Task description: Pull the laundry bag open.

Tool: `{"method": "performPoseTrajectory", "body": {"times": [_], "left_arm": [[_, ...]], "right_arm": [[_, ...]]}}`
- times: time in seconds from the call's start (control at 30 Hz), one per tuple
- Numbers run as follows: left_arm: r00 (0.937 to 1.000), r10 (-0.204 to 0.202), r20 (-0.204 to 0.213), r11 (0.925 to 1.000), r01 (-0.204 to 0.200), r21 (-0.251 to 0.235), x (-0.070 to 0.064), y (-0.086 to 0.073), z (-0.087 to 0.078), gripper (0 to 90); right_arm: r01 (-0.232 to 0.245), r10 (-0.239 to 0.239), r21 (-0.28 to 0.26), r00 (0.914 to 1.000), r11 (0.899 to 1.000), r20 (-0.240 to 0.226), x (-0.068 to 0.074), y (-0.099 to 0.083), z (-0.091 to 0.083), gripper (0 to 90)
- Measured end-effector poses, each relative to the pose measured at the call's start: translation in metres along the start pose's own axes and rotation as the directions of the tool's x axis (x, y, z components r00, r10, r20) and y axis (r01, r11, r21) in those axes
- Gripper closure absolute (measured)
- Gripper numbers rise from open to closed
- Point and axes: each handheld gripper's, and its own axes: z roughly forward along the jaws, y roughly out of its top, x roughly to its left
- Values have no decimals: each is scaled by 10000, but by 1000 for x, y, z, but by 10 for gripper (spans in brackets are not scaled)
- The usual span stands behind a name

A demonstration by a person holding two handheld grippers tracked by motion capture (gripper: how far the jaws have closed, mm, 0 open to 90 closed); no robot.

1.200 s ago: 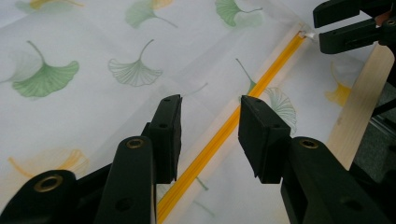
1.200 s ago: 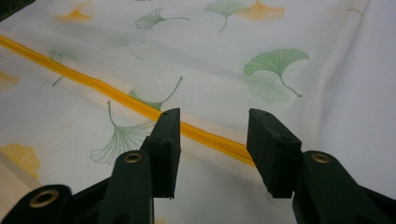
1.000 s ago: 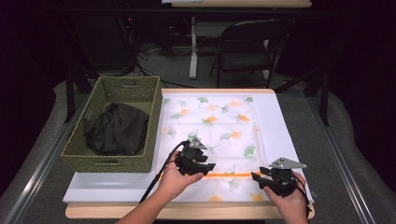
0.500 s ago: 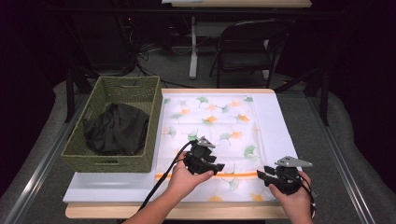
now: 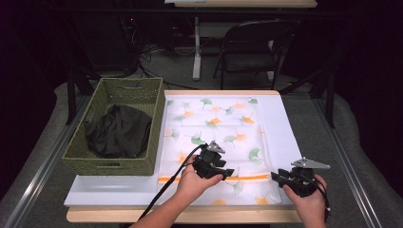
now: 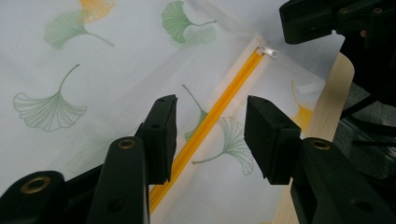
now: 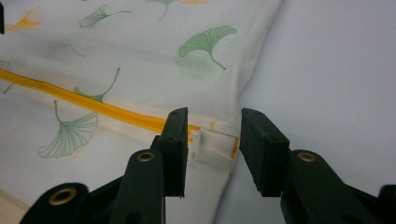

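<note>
The left gripper (image 5: 227,172) has slid toward the middle of the frame and now hangs over the orange zipper (image 6: 205,122), jaws wide and empty. The right gripper (image 7: 212,140), jaws wide too, sits at the zipper pull (image 7: 196,139) at the lower right of the leaf-print bag (image 5: 218,137). I think the bag is about to be unzipped.

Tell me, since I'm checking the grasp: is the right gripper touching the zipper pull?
Cannot tell. In the right gripper view the right gripper stands open around the white zipper pull, whose edge meets one jaw; contact or overlap isn't clear.
</note>
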Motion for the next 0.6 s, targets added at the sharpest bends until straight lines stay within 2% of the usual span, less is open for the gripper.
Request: {"method": "performPoseTrajectory", "body": {"times": [0.23, 0.43, 0.47, 0.6], "left_arm": [[9997, 241, 50, 9995, -242, 192, -5, -2, 13, 555], [9988, 481, -93, 9977, -476, 482, -8, -5, 23, 553], [9987, 461, -229, 9980, -450, 440, -9, -5, 25, 554], [9980, 614, -123, 9972, -609, 425, -10, -7, 29, 556]], "right_arm": [[-784, 787, 273, 9968, 9965, -107, -14, -3, 7, 620], [-920, 934, 626, 9954, 9938, -202, -19, -5, 17, 622], [-895, 910, 717, 9957, 9934, -184, -19, -5, 19, 621], [-813, 829, 785, 9964, 9936, -183, -16, -5, 22, 572]]}}
